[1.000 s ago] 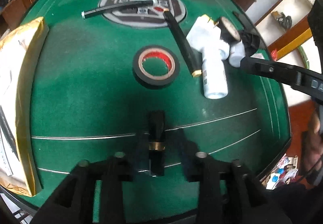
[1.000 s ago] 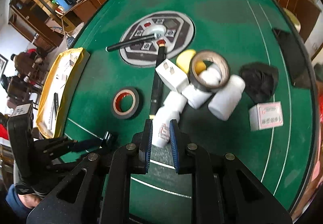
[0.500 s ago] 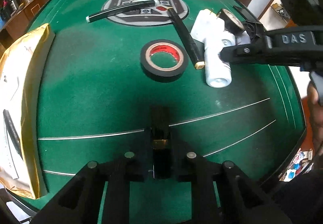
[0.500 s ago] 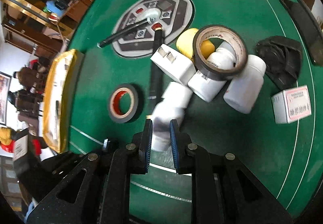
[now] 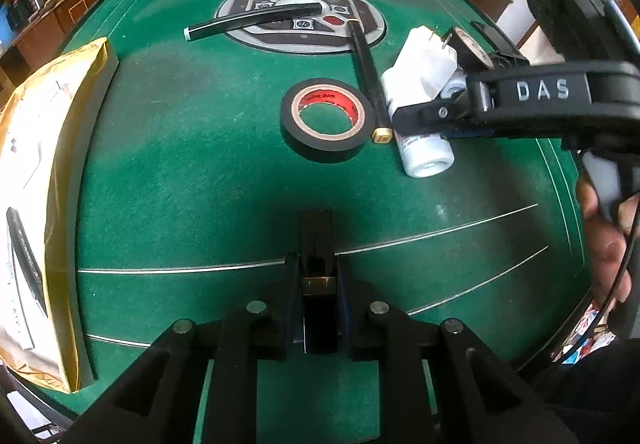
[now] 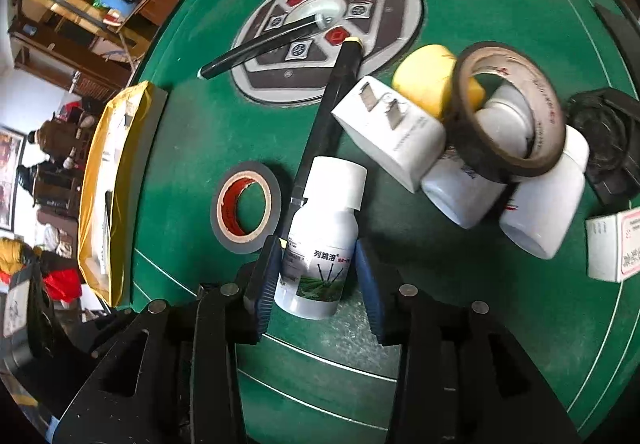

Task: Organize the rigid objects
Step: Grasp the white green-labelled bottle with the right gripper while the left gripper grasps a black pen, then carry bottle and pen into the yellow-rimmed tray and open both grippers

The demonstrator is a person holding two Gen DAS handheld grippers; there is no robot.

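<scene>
In the left wrist view my left gripper (image 5: pixel 317 268) is shut on a short black stick with a gold band (image 5: pixel 317 232), low over the green table (image 5: pixel 192 180). My right gripper (image 6: pixel 316 280) hangs over a white bottle with a green label (image 6: pixel 320 236) lying on the felt. Its jaws are opening, and the bottle lies between the blue pads (image 6: pixel 266 276) without being pressed. From the left wrist view the right gripper (image 5: pixel 420 116) reaches in from the right above that bottle (image 5: pixel 426 158). A hand (image 5: pixel 604 236) holds it.
Left of the bottle lie a black tape roll with a red core (image 6: pixel 245 206) and a black pen (image 6: pixel 328 124). A white plug (image 6: pixel 394 136), yellow lump (image 6: pixel 428 82), brown tape roll (image 6: pixel 508 112) and two white bottles (image 6: pixel 544 204) crowd its right. A yellow envelope (image 5: pixel 40 164) lies far left.
My left gripper has closed on the black stick. My right gripper has come down onto the white bottle and its jaws have parted around it.
</scene>
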